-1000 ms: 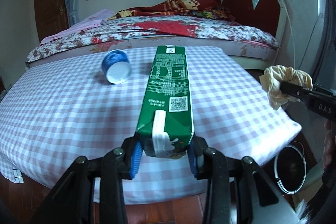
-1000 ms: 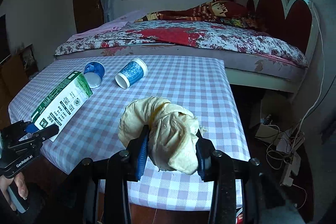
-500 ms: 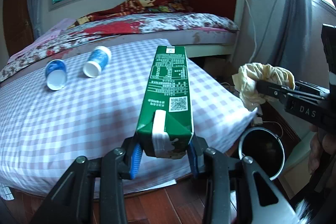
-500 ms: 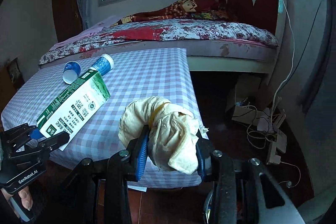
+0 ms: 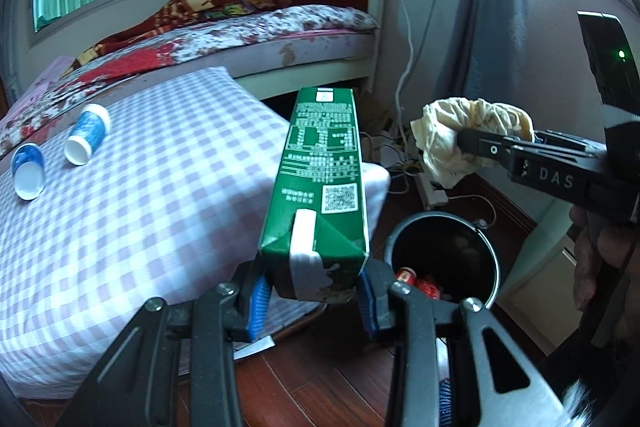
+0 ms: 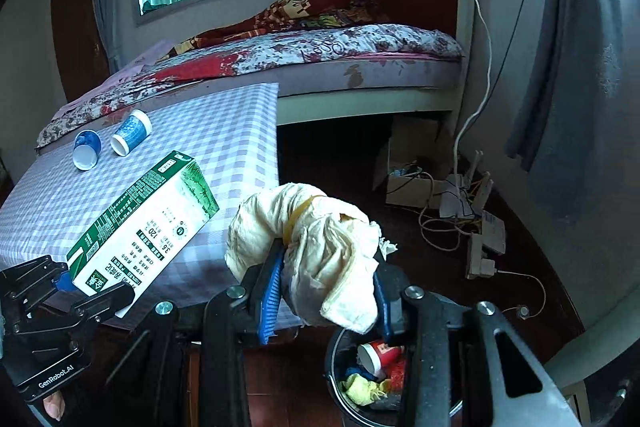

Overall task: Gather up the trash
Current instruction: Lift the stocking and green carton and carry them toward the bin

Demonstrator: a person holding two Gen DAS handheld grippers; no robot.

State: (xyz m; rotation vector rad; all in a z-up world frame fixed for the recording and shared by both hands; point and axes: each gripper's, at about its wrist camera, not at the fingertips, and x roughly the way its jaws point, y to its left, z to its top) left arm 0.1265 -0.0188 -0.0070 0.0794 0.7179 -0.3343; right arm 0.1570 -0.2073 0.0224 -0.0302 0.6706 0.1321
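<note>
The step in hand looks like the carry to the bin: both pieces of trash are lifted clear of the worktop [image 5: 120, 227] and held out past its near corner, over the wooden floor. The worktop is broad and flat under a soft lilac-and-white checked cloth.

The bin [image 5: 442, 259] is a round, dark, open pail on the floor just off that corner, with cups and scraps already inside.

The left tongs [image 5: 316, 301] are clenched on the gabled end of a carton [image 5: 320, 179], a stiff green box with printed, glossy faces, pointing away over the worktop's edge. The right tongs [image 6: 326, 297] grip a paper wad [image 6: 316, 247], cream, crumpled and soft, hanging almost above the bin's rim.

Next, each load probably needs to be brought squarely over the opening before letting go; the long carton should tip in end first.

Two blue paper cups [image 5: 86, 141] lie on their sides near the worktop's far edge, uncollected.
</note>
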